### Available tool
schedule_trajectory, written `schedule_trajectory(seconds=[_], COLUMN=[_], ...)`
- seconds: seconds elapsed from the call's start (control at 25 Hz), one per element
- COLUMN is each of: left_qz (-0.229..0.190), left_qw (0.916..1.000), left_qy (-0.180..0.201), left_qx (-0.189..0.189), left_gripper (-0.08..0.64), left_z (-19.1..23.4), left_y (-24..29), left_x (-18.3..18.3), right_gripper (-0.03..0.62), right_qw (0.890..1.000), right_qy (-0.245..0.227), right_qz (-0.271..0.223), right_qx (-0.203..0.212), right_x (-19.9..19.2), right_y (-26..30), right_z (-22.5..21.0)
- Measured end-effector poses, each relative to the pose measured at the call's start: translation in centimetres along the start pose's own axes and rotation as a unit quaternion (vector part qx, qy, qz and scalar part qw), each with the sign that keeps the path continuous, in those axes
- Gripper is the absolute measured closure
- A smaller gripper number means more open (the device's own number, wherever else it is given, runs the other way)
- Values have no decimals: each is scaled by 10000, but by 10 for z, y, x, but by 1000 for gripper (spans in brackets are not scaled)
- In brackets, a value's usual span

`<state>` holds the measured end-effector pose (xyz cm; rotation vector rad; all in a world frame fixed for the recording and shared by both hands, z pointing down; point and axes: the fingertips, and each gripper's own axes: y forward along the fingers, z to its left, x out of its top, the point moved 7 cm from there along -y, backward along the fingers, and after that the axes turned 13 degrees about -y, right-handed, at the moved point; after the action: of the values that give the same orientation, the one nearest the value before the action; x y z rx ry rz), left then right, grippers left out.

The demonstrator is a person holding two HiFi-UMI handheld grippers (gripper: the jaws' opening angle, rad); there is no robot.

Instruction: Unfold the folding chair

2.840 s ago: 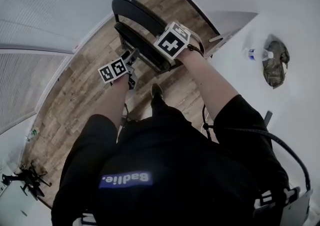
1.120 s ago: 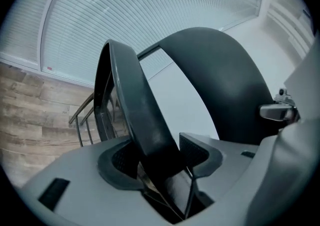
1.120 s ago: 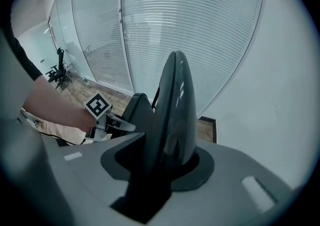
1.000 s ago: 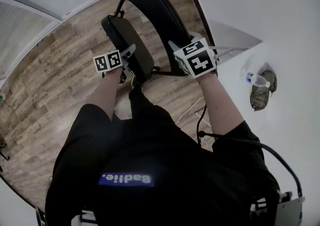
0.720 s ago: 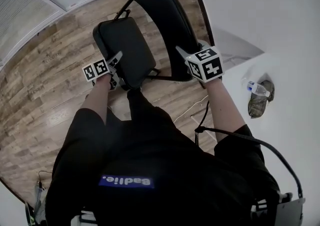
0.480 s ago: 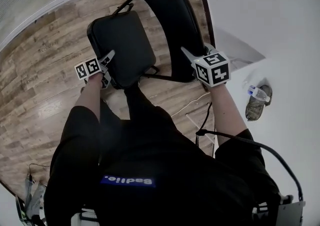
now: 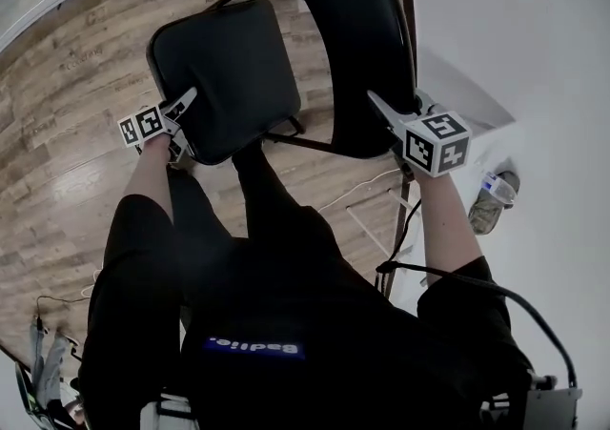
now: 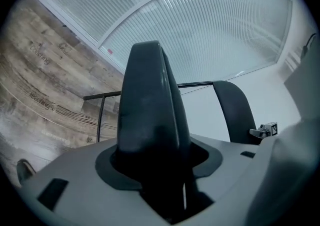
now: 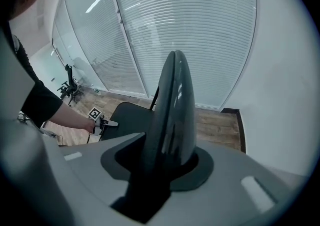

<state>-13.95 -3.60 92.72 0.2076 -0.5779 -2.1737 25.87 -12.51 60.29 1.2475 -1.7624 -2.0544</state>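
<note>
The black folding chair stands on the wood floor with its padded seat (image 7: pixel 224 71) swung out from the curved backrest (image 7: pixel 357 37). My left gripper (image 7: pixel 181 102) is shut on the seat's near left edge; its jaws are easing open slightly, with the edge still between them. In the left gripper view the seat (image 8: pixel 147 115) runs edge-on out of the left gripper (image 8: pixel 157 182). My right gripper (image 7: pixel 383 109) is shut on the backrest's near edge. In the right gripper view the backrest (image 9: pixel 172 109) rises from the right gripper (image 9: pixel 160 172), with the seat (image 9: pixel 127 115) behind.
A water bottle (image 7: pixel 498 187) and a camouflage cap (image 7: pixel 481 214) lie on the white surface at the right. A cable (image 7: pixel 367 192) trails across the floor under the chair. My leg (image 7: pixel 262 194) is just behind the seat. Glass walls with blinds (image 8: pixel 200 29) stand beyond.
The seat has swung down and away from the backrest. My left gripper went down and left with its edge. My right gripper sank a little with the backrest.
</note>
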Motion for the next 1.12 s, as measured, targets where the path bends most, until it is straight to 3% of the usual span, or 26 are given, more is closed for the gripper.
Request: schedule_trajectory(seconds=[0.32, 0.64, 1.12], left_qz=[45, 58, -49], left_qw=[9991, 9972, 9969], left_qy=[-107, -123, -241], left_qx=[-417, -738, -754], left_gripper=[305, 278, 238], left_z=[82, 136, 187], left_y=[-2, -1, -21], left_x=[19, 30, 39], right_gripper=[456, 462, 491], right_qw=[9989, 9954, 9945], right_qy=[257, 468, 474], right_qz=[-149, -344, -465], right_qx=[374, 760, 804], right_x=[-22, -43, -20], right_y=[45, 81, 93], right_z=[-17, -29, 39])
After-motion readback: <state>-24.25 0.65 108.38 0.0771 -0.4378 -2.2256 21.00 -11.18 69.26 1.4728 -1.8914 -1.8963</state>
